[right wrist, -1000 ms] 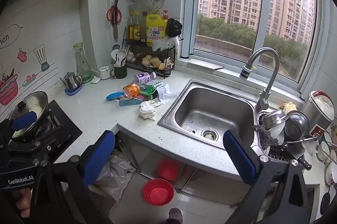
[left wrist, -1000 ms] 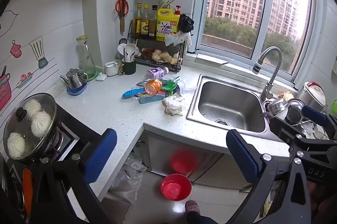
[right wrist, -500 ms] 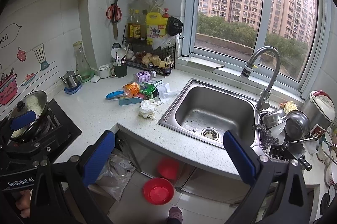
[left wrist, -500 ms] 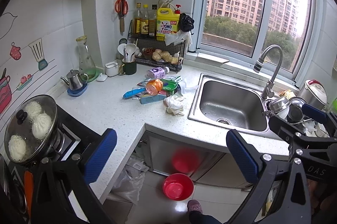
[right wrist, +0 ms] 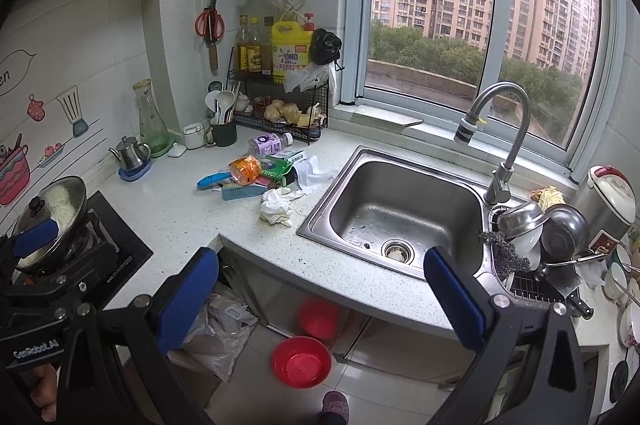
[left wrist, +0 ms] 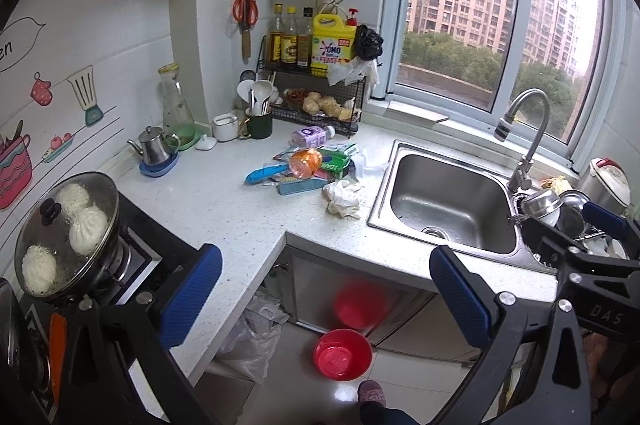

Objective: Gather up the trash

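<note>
Both my left claw [left wrist: 322, 295] and right claw [right wrist: 320, 299] gape wide, empty, low in frame; the trash pile [right wrist: 256, 175] sits mid-frame on the counter [right wrist: 180, 209], well apart.

The pink packet [right wrist: 265, 180] is mostly buried under the orange wrapper [right wrist: 245, 169] and green box [right wrist: 276, 170]. The plastic bag [left wrist: 250, 339] runs out of sight beneath the counter [left wrist: 224, 213]. The foot [right wrist: 335, 405] is cut off by the lower edge.
</note>
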Demonstrator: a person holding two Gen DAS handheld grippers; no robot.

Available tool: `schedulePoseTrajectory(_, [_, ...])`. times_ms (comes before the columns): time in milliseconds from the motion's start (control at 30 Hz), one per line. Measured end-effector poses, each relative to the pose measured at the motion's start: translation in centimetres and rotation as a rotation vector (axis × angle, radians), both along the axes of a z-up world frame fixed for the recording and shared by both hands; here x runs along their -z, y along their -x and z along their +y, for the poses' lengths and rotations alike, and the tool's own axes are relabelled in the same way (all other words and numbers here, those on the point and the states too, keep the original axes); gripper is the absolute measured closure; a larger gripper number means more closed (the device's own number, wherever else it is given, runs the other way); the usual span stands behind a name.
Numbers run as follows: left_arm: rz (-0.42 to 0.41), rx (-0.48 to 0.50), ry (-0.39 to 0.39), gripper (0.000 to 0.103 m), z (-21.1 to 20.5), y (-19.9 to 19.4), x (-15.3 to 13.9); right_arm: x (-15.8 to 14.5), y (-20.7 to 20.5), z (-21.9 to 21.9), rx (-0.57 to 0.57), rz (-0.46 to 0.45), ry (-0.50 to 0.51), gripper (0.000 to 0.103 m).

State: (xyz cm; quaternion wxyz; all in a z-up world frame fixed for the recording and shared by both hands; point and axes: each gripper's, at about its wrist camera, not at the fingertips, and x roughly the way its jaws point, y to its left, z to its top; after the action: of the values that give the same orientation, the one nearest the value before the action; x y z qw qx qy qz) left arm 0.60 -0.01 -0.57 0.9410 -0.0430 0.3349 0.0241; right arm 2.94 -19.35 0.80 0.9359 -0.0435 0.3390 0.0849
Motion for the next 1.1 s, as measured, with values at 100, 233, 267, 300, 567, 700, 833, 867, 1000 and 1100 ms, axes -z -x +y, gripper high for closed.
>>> schedulePoseTrajectory(100, [0.015, -0.014, -0.001, 0.0, 0.05, -0.11, 0.27, 0.09, -0.01, 0.09, 0.0, 0.003, 0.002, 0.001])
schedulePoseTrajectory(233, [0.016, -0.03, -0.002, 0.0, 0.07, 0.03, 0.24, 0.17, -0.06, 0.01, 0.001, 0.006, 0.005, 0.001])
schedulePoseTrajectory(267, [0.015, -0.032, -0.001, 0.0, 0.1, 0.1, 0.19, 0.2, -0.08, -0.05, 0.002, 0.009, 0.005, 0.001])
schedulePoseTrajectory(300, [0.015, -0.034, -0.001, 0.0, 0.12, 0.09, 0.18, 0.23, -0.09, -0.08, 0.002, 0.01, 0.006, 0.001])
schedulePoseTrajectory(567, [0.013, -0.036, -0.014, 0.0, -0.05, -0.03, 0.18, 0.36, -0.07, -0.25, 0.009, 0.018, 0.006, 0.001])
schedulePoseTrajectory(700, [0.015, -0.032, -0.011, 0.0, -0.02, -0.08, 0.17, 0.47, -0.09, -0.24, 0.01, 0.025, 0.006, 0.001])
schedulePoseTrajectory(833, [0.017, -0.032, -0.008, 0.0, 0.13, -0.06, 0.15, 0.53, -0.05, -0.26, 0.01, 0.03, 0.008, 0.001])
schedulePoseTrajectory(867, [0.019, -0.032, -0.006, 0.0, 0.19, -0.06, 0.15, 0.56, -0.08, -0.25, 0.01, 0.032, 0.008, 0.001])
schedulePoseTrajectory(1000, [0.021, -0.031, -0.005, 0.0, 0.36, -0.02, 0.1, 0.58, -0.11, -0.26, 0.01, 0.032, 0.008, 0.001])
schedulePoseTrajectory(1100, [0.02, -0.025, -0.005, 0.0, 0.35, -0.04, 0.11, 0.64, -0.08, -0.29, 0.011, 0.031, 0.01, 0.001])
